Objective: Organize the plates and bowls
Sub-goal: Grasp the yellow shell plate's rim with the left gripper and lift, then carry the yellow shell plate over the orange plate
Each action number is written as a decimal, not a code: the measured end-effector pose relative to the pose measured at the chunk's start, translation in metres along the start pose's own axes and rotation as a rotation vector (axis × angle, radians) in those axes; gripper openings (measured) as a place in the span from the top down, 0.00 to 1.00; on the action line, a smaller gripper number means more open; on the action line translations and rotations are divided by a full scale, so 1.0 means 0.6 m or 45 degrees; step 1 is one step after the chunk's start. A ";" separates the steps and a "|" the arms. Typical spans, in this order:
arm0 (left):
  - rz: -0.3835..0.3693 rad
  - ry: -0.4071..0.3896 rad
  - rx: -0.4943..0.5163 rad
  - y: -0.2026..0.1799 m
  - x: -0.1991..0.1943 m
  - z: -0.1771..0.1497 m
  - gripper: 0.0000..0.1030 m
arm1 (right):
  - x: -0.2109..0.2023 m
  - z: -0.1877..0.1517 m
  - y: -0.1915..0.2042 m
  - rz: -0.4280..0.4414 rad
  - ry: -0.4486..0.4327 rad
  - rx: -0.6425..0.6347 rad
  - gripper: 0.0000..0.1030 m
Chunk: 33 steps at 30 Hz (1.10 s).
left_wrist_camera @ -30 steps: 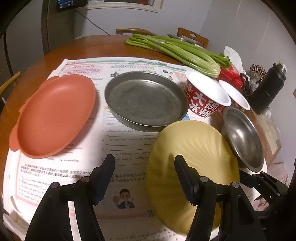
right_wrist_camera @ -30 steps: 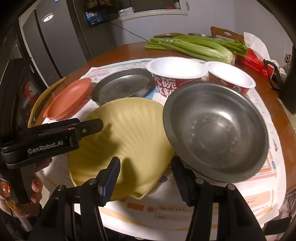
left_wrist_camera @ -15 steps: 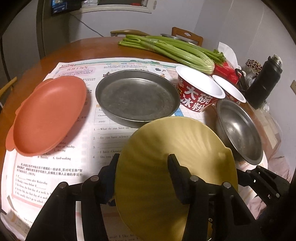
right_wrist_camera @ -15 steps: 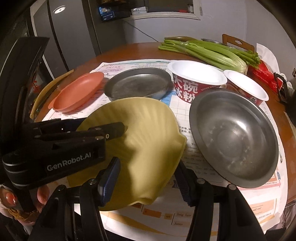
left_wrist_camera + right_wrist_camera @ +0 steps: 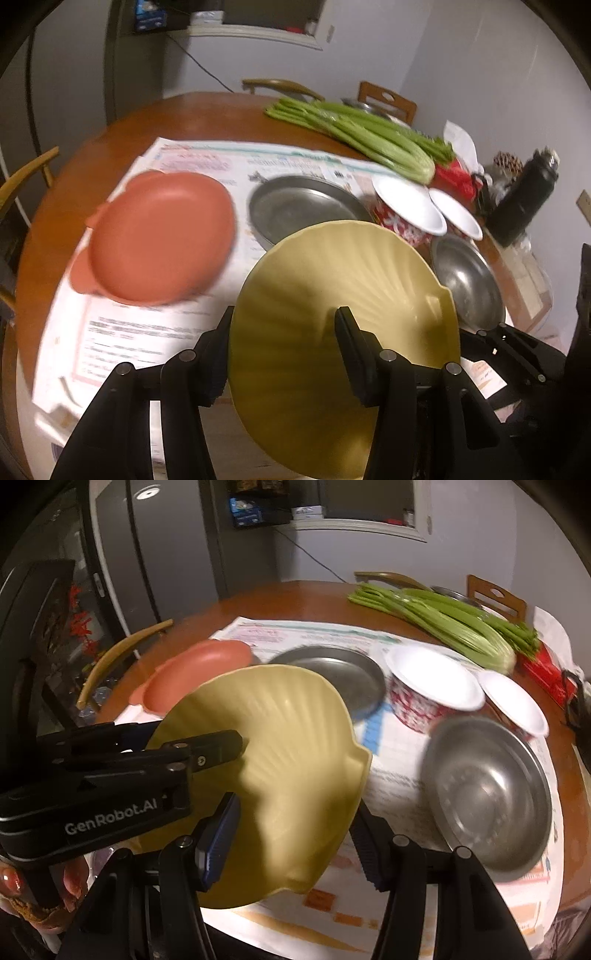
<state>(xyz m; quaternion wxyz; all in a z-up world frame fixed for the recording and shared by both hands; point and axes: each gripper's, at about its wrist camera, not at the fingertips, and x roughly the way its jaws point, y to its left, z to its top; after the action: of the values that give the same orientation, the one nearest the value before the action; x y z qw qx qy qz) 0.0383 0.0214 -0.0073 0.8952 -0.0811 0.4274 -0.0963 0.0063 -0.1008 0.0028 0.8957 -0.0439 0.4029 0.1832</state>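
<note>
The yellow shell-shaped plate (image 5: 343, 306) is tilted up off the paper-covered tabletop (image 5: 192, 110), with both grippers at its near rim. The left gripper (image 5: 284, 354) has just closed its jaws onto the plate's edge, one finger above and one beneath. The right gripper (image 5: 295, 834) has the plate's rim between its narrowly set jaws; the rim hides the right-hand pad, so whether both pads press cannot be told. Open paper lies between the orange plate (image 5: 159, 236) at the left and the raised plate. The flat metal pan (image 5: 303, 206) sits behind, its near rim hidden by the yellow plate. The metal bowl (image 5: 487, 790) lies just right of the plate, with two red-and-white bowls (image 5: 436, 690) behind it. Celery (image 5: 362, 136) lies across the far edge. The surroundings are blurred by motion. A second ago the yellow plate lay flat on the paper and the left jaws stood wide and empty.
</note>
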 end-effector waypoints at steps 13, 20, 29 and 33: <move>0.083 -0.110 -0.127 0.100 -0.055 0.060 0.48 | 0.021 0.098 0.082 0.103 -0.049 -0.126 0.43; 0.138 -0.124 -0.165 0.151 -0.060 0.095 0.48 | 0.046 0.161 0.116 0.139 -0.079 -0.159 0.43; 0.177 -0.109 -0.199 0.198 -0.041 0.131 0.48 | 0.093 0.211 0.142 0.178 -0.064 -0.152 0.43; 0.178 -0.081 -0.208 0.211 -0.015 0.140 0.48 | 0.118 0.218 0.140 0.181 -0.049 -0.132 0.43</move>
<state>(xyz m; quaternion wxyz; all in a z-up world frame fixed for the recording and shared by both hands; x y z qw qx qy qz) 0.1112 0.1513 0.0230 0.9033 -0.1270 0.4098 0.0041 0.1109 0.0278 0.0440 0.8844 -0.0580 0.3777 0.2679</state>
